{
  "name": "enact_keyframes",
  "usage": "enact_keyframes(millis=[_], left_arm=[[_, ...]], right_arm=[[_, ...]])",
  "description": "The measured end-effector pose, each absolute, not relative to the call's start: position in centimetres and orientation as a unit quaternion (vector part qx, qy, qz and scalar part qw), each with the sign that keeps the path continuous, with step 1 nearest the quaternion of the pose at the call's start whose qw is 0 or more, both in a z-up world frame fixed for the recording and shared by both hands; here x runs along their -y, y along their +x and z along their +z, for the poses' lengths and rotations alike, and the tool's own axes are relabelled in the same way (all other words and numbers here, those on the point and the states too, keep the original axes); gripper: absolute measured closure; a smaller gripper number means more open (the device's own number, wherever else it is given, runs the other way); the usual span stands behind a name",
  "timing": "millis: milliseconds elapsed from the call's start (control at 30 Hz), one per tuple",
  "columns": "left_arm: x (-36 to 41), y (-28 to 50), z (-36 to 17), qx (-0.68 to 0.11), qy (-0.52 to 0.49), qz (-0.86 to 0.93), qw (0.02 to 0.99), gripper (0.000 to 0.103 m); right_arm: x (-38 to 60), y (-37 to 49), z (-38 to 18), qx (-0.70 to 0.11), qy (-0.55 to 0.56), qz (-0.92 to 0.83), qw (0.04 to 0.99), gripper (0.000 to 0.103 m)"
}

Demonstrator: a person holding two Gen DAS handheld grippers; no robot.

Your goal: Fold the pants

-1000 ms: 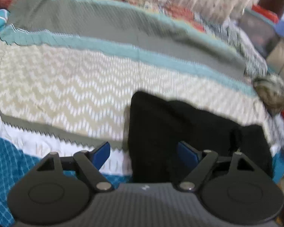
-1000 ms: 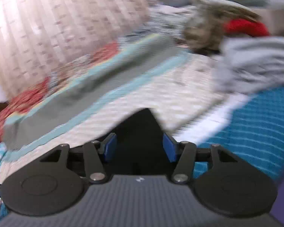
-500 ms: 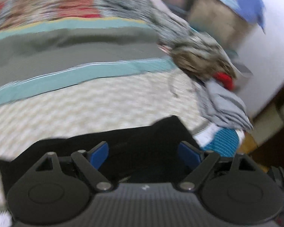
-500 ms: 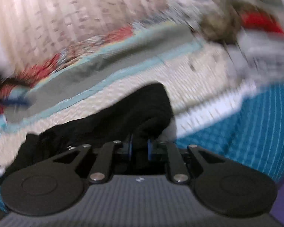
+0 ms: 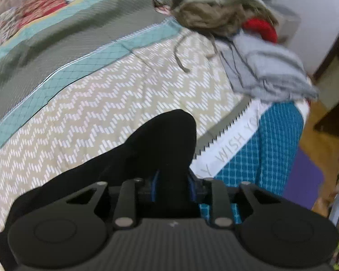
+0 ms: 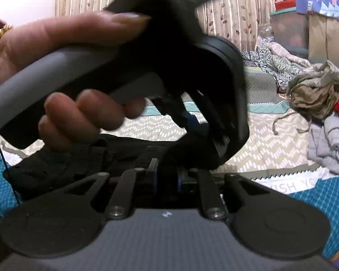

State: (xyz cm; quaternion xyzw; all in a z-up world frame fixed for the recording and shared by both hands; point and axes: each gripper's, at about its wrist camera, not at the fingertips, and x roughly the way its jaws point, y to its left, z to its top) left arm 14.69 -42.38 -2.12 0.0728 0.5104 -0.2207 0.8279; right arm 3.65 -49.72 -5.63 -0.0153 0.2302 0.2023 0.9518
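The black pants (image 5: 147,153) lie on the patterned bedspread (image 5: 115,103) near the bed's front edge. In the left wrist view my left gripper (image 5: 172,186) is shut on a fold of the pants. In the right wrist view my right gripper (image 6: 166,181) is shut on another part of the black pants (image 6: 74,158). The left gripper (image 6: 189,122) and the hand holding it fill the upper middle of that view, right above the right gripper.
A heap of unfolded clothes, olive (image 5: 217,11), red and grey (image 5: 266,72), lies at the bed's right end; it also shows in the right wrist view (image 6: 318,94). The bed edge drops to a floor with a purple mat (image 5: 302,180). Boxes (image 6: 327,31) and curtains stand behind.
My left gripper has swung right along the pants and closed on the fabric. The right gripper, shut since half a second ago, now faces the left gripper at close range.
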Motion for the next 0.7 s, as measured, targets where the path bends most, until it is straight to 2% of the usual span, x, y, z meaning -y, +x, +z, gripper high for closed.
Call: enact_keyframes(millis=[33,67,100,133,200,233,267,500,700], left_arm=[[41.4,14.7,-1.8,-0.511,0.057,-0.216,0.83,0.081],[40.5,14.9,-1.4,-0.511,0.042,-0.215,0.831,0.081],[39.6,15.0,-1.1,-0.51,0.028,-0.215,0.833,0.081],[38.5,15.0,-0.7,-0.509,0.012,-0.212,0.834,0.081],[36.5,15.1,-0.2,-0.51,-0.017,-0.21,0.834,0.081],[35.3,15.0,0.0,-0.509,-0.032,-0.21,0.834,0.081],[34.5,15.0,0.1,-0.507,-0.043,-0.207,0.835,0.081],[25.7,13.7,2.9,-0.46,-0.13,-0.195,0.857,0.082],[16.8,10.7,3.3,-0.428,-0.179,-0.141,0.875,0.082]], right_arm=[[50.1,3.6,-5.7,-0.229,-0.005,0.204,0.952,0.074],[50.5,3.6,-5.9,-0.231,0.003,0.207,0.951,0.057],[50.7,3.5,-6.0,-0.233,0.005,0.208,0.95,0.05],[50.7,3.4,-6.2,-0.234,0.003,0.208,0.95,0.045],[50.7,3.4,-6.7,-0.246,-0.004,0.207,0.947,0.045],[50.5,3.6,-7.0,-0.257,-0.002,0.211,0.943,0.056],[50.3,3.9,-7.1,-0.27,0.005,0.22,0.938,0.09],[48.3,5.2,-3.9,-0.268,0.075,0.33,0.902,0.091],[41.2,6.3,-1.9,-0.274,0.036,0.414,0.867,0.091]])
